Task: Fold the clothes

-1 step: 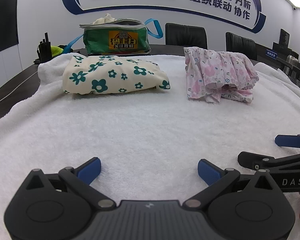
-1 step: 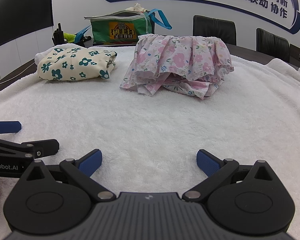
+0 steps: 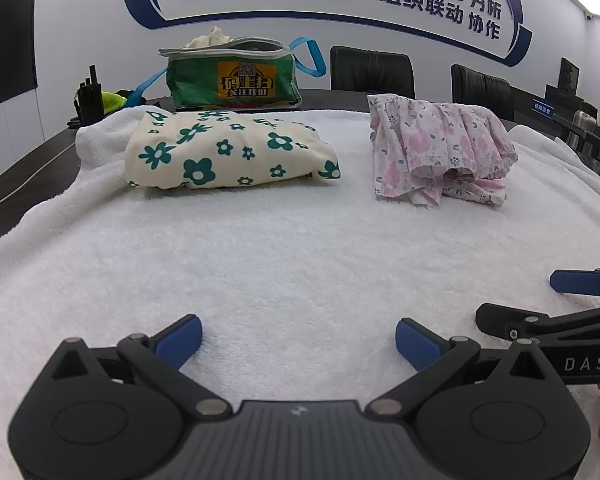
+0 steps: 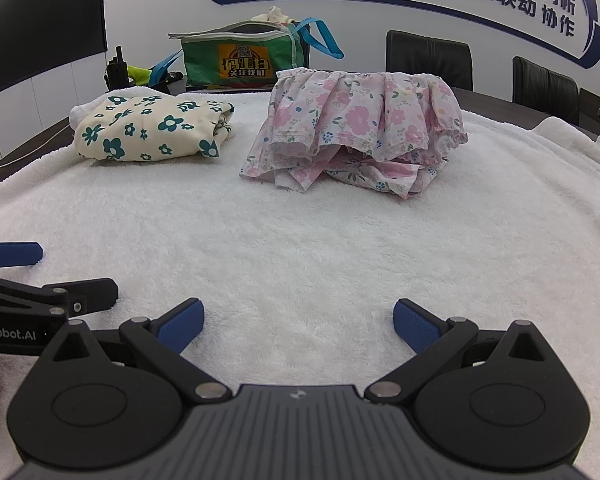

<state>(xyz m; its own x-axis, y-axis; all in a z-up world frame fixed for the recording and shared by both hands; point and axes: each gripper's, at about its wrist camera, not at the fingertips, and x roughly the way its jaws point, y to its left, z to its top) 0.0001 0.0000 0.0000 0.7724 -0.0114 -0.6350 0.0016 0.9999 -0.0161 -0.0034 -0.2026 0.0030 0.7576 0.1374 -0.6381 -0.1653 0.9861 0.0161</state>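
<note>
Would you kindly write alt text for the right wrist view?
The open right gripper hovers over a white towel, holding nothing. Farther back lie a folded pink floral garment and, to its left, a folded cream garment with green flowers; a green bag stands behind them.

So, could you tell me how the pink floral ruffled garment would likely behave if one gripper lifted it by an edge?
The pink floral ruffled garment would probably flop and unfold: its thin layers sag in loose, uneven folds. It looks light, a small heap of thin cloth. Pushed, it would likely bunch rather than slide, since it lies on a fluffy white towel.
</note>
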